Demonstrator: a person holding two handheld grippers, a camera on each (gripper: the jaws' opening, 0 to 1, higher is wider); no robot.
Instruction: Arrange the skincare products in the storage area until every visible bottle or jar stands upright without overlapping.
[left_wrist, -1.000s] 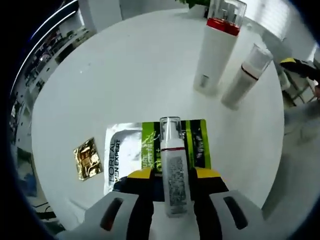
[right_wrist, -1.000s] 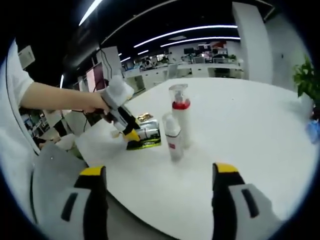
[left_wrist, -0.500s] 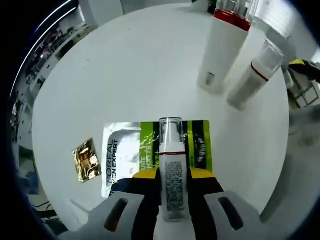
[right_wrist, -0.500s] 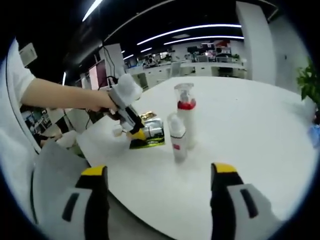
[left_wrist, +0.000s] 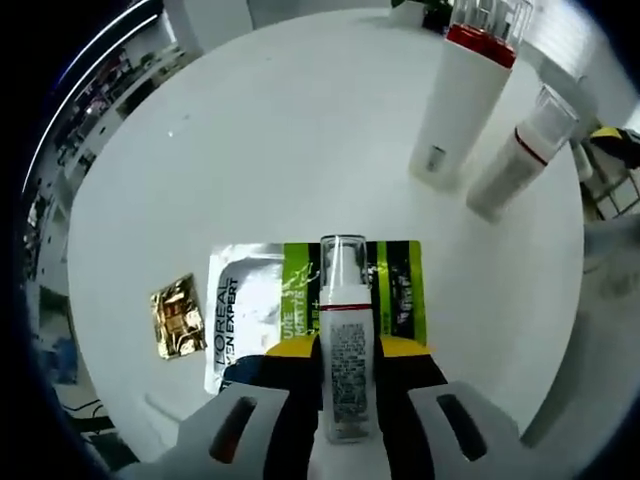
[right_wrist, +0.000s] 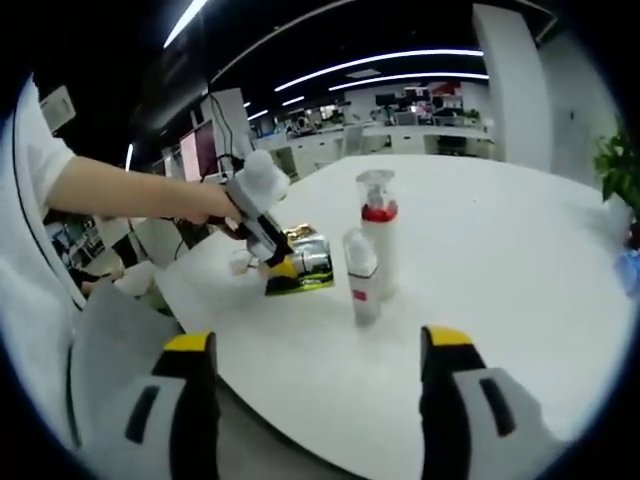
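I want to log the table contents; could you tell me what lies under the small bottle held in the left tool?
Under the small bottle lie a green sachet and a silver sachet on the table. The bottle and left tool cover their near parts.

Table surface (left_wrist: 250, 130): I see white, round.
Gold foil packet (left_wrist: 178, 315): flat, beside L'Oreal sachet (left_wrist: 243, 310).
Potted plant (right_wrist: 617, 160): table's far edge.

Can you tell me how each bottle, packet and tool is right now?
Left tool: shut on small bottle.
Small bottle: gripped, above the packets.
Tall red-collared bottle: upright.
Short bottle: upright beside it.
Green packet, silver packet, gold packet: lying flat.
Right tool: open, holding nothing.
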